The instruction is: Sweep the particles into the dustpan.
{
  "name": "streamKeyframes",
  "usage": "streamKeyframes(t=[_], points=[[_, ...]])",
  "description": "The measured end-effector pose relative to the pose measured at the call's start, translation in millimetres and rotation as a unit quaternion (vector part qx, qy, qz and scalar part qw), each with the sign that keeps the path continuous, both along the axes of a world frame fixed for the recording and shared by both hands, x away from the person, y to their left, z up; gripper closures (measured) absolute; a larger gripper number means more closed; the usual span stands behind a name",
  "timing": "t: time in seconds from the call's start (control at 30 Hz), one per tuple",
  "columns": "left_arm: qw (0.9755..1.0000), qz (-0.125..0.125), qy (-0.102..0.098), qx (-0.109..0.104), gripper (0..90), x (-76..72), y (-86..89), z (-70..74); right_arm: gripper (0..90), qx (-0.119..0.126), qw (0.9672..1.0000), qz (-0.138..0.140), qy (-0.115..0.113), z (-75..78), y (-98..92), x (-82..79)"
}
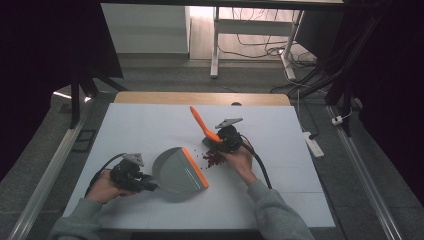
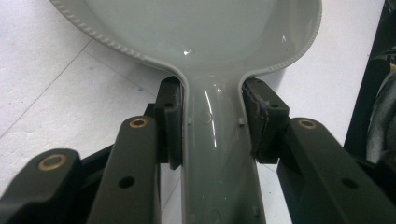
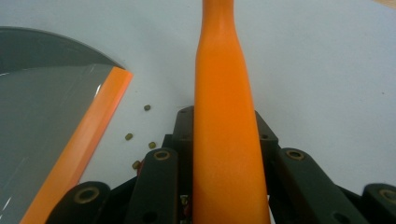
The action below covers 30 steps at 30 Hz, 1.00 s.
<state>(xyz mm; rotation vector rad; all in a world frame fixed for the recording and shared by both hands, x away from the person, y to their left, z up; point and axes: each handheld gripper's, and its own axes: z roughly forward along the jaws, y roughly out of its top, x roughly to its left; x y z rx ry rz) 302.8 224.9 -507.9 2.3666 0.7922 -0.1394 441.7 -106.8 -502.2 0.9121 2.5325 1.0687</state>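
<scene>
A grey dustpan (image 1: 175, 170) with an orange front lip (image 1: 196, 167) rests on the white table, its lip facing right. My left gripper (image 1: 149, 185) is shut on the pan's handle; in the left gripper view both pads (image 2: 170, 121) press the grey handle (image 2: 215, 154) just behind the pan (image 2: 201, 28). My right gripper (image 1: 217, 140) is shut on a brush's orange handle (image 1: 199, 121), which slants up and to the left. That handle (image 3: 224, 93) runs between the jaws in the right gripper view. A small heap of dark red bits (image 1: 214, 158) lies just right of the lip.
The white table (image 1: 150, 130) has a wooden strip along its far edge. Several loose bits (image 3: 140, 140) lie beside the pan's orange lip (image 3: 88, 130). A white power strip (image 1: 314, 142) sits off the table's right edge. Desk legs and cables stand behind.
</scene>
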Motion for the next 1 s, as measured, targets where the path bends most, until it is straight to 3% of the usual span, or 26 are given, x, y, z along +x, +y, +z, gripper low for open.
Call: streamKeyframes(t=[0.57,1.0], points=[[1.0000,-0.001,-0.001,0.000,61.6,-0.1,-2.6,-0.2,70.8,0.015,0.9998,0.012,0.008,-1.7,18.2,-7.7],[1.0000,-0.002,0.000,-0.001,61.6,-0.1,-3.9,-0.4,70.8,0.030,0.9973,0.064,0.018,-0.1,53.6,-28.1]])
